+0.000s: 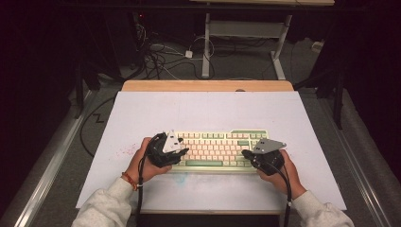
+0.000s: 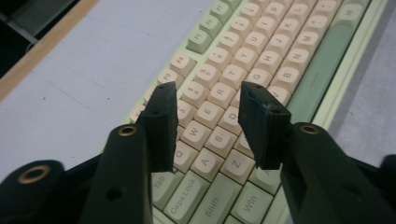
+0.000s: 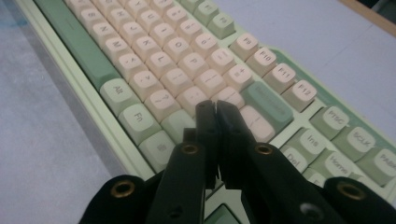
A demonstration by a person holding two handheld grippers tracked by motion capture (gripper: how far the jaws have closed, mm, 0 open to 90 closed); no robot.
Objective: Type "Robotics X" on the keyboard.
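Note:
A pale green keyboard (image 1: 215, 147) with cream and green keys lies on the white mat near the table's front. My left gripper (image 1: 185, 152) hovers over its left end; in the left gripper view the left gripper (image 2: 209, 100) stands open above the letter keys of the keyboard (image 2: 261, 56), nothing between the jaws. My right gripper (image 1: 245, 153) rests over the keyboard's right end. In the right gripper view the right gripper (image 3: 215, 106) is shut, its tips together just above the cream keys of the keyboard (image 3: 154, 51) near the wide green key.
The white mat (image 1: 198, 111) covers a wooden table (image 1: 208, 85). Beyond the far edge stand a desk frame and floor cables (image 1: 161, 59). Metal rails run along both sides of the table.

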